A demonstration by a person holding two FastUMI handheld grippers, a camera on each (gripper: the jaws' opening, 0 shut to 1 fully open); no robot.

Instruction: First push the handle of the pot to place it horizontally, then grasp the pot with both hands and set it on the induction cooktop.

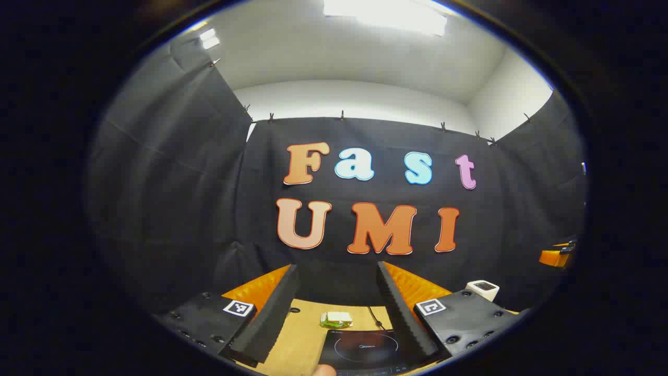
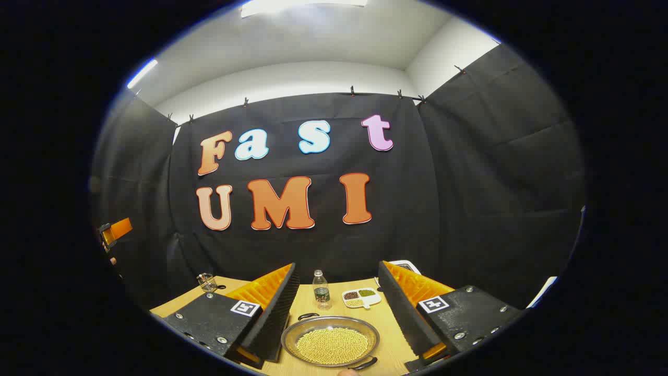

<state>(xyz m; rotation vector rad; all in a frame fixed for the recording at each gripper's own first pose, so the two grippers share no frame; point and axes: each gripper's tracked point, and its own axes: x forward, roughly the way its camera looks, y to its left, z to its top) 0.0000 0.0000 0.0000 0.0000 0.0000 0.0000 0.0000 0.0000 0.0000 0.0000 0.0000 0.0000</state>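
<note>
With both claws held wide, the bean-filled pot [image 2: 330, 342] under the right claw [image 2: 338, 313] could be tipped and spilled if lifted unevenly toward the cooktop [image 1: 365, 351] below the left claw [image 1: 336, 308].

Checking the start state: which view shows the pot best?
The right gripper view: the pot, full of yellowish beans, lies between the open right gripper, both handles visible. The left gripper view faces the induction cooktop instead.
</note>
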